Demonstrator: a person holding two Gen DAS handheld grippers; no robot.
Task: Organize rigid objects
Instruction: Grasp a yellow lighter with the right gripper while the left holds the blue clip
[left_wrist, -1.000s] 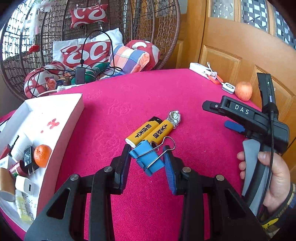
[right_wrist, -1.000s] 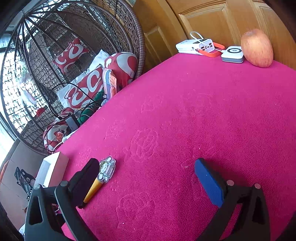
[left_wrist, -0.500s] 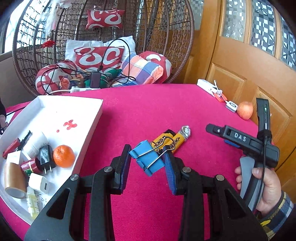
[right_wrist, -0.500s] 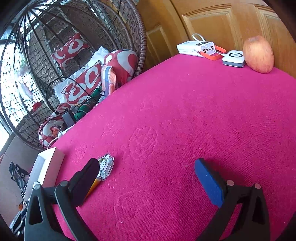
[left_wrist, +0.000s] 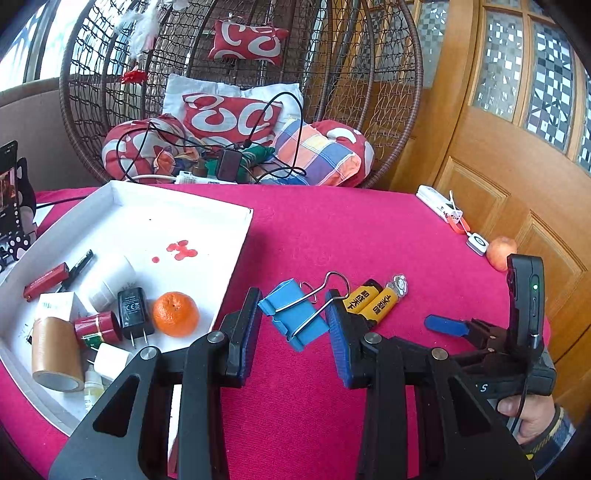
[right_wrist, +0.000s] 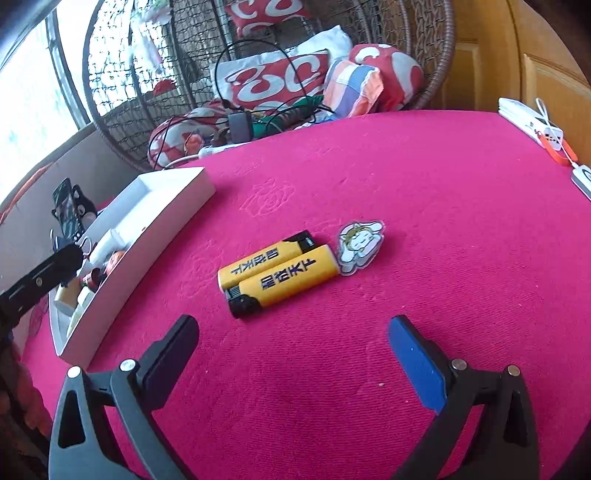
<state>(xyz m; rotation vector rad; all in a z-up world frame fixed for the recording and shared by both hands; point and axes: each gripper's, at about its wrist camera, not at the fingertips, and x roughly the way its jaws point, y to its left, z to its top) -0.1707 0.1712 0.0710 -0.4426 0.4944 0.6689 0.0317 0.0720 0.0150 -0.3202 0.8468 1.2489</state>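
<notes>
My left gripper (left_wrist: 293, 321) is shut on a blue binder clip (left_wrist: 291, 314) and holds it above the red tablecloth, just right of the white tray (left_wrist: 236, 251). Two yellow lighters (right_wrist: 277, 271) lie side by side on the cloth with a small cartoon charm (right_wrist: 360, 243) at their right end; they also show in the left wrist view (left_wrist: 373, 301). My right gripper (right_wrist: 291, 354) is open and empty, a short way in front of the lighters. It appears at the right of the left wrist view (left_wrist: 443, 325).
The tray holds a tangerine (left_wrist: 175, 314), a black plug (left_wrist: 133, 312), a tape roll (left_wrist: 55, 354), a red lighter (left_wrist: 46, 280) and small boxes. A white power bank (left_wrist: 437, 201), a small white device (left_wrist: 477, 243) and an apple (left_wrist: 500, 253) lie at the table's far right edge. A wicker chair with cushions stands behind.
My left gripper has lifted the binder clip off the cloth and carried it left toward the tray. My right gripper has swung left, so the lighters now lie before it.
</notes>
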